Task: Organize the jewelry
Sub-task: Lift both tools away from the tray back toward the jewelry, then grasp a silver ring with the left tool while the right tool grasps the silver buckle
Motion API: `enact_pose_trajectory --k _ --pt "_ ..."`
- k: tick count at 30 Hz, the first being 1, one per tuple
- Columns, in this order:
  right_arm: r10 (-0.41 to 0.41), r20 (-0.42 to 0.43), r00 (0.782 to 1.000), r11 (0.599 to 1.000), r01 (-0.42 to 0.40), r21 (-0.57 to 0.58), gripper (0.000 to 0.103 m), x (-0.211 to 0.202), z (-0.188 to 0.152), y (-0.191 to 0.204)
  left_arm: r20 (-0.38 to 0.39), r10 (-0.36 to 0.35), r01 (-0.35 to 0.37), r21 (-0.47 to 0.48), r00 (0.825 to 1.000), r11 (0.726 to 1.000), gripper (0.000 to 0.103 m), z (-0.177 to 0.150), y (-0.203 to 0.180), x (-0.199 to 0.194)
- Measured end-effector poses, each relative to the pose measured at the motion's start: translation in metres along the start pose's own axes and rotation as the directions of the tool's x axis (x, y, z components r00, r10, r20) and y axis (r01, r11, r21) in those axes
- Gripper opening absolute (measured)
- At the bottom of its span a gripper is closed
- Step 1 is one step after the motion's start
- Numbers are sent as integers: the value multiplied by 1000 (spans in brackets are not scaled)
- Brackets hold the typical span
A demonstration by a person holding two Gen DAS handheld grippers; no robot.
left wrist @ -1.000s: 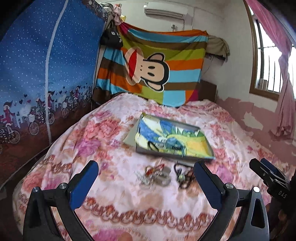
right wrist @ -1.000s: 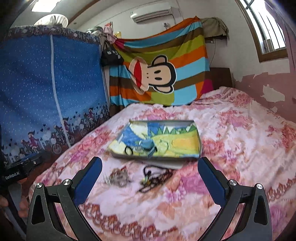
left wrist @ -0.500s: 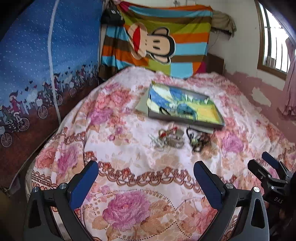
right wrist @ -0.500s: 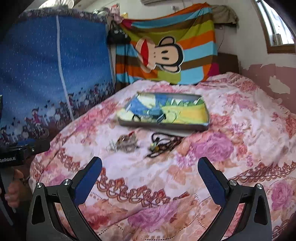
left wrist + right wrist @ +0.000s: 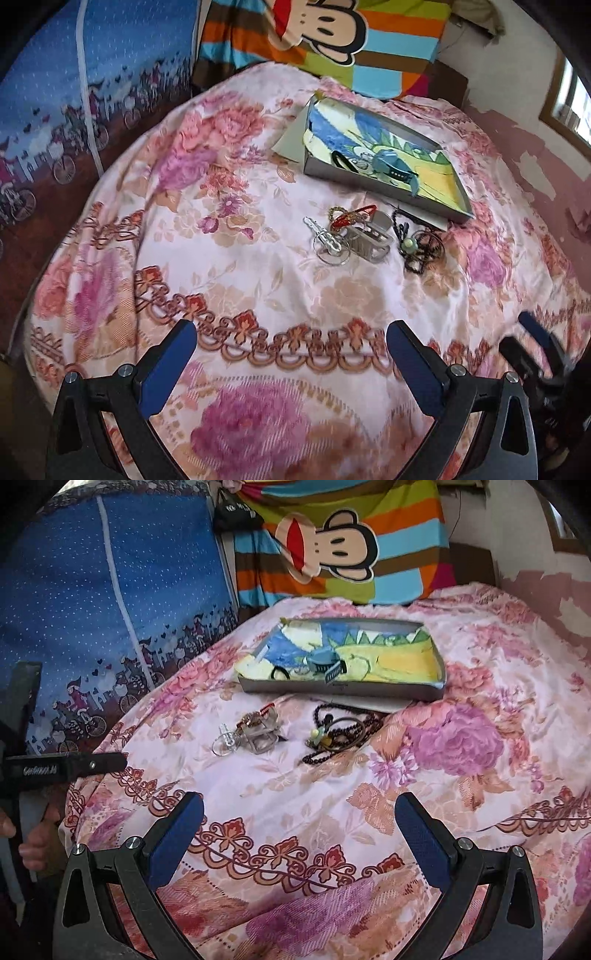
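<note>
A shallow grey box (image 5: 373,184) (image 5: 343,690) with a colourful lining lies on the flowered bedspread (image 5: 258,266). Inside it are a blue hair clip (image 5: 397,170) (image 5: 327,662) and a black hair tie (image 5: 339,159) (image 5: 280,672). In front of the box lies a pile of silvery clips and rings with a red clip (image 5: 352,232) (image 5: 255,731), and beside it a dark bead necklace (image 5: 419,247) (image 5: 341,733). My left gripper (image 5: 290,349) is open and well short of the pile. My right gripper (image 5: 299,821) is open too, with nothing between its fingers.
A blue fabric wardrobe (image 5: 85,74) stands along the left side of the bed. A striped monkey blanket (image 5: 343,542) hangs at the head. A hand (image 5: 33,834) holds the other gripper at the left edge of the right wrist view.
Both grippers have tilted downward and drawn back, so more of the near bedspread shows and the box and jewelry sit higher in each view. Both stayed open.
</note>
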State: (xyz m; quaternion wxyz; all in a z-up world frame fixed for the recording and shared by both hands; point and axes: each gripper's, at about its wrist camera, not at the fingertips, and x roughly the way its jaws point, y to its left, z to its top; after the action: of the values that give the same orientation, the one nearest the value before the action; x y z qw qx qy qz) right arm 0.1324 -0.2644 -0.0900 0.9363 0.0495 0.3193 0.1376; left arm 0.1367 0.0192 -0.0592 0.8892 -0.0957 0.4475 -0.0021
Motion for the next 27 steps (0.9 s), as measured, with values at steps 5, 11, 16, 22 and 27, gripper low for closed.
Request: enact_pose_trajectory --k 5,11,16,22,27 --pt "10 -48 999 1000 -11 -11 102 25 10 -4 -18 -35 34 -44 999 998 102 18 2 29" --pt "50 -93 994 999 -51 -5 101 62 27 -9 -70 -75 71 -58 995 996 81 33 -3 69" --pt "83 -137 987 995 -90 -43 82 93 38 -3 -93 -142 138 -51 985 989 59 43 -7 94" --pt "147 -217 965 987 -159 -37 57 133 47 5 -146 -220 206 -111 964 972 35 50 -2 122" --pt "169 -273 947 982 -184 -30 45 163 50 17 -176 -238 213 -148 955 966 28 53 3 136"
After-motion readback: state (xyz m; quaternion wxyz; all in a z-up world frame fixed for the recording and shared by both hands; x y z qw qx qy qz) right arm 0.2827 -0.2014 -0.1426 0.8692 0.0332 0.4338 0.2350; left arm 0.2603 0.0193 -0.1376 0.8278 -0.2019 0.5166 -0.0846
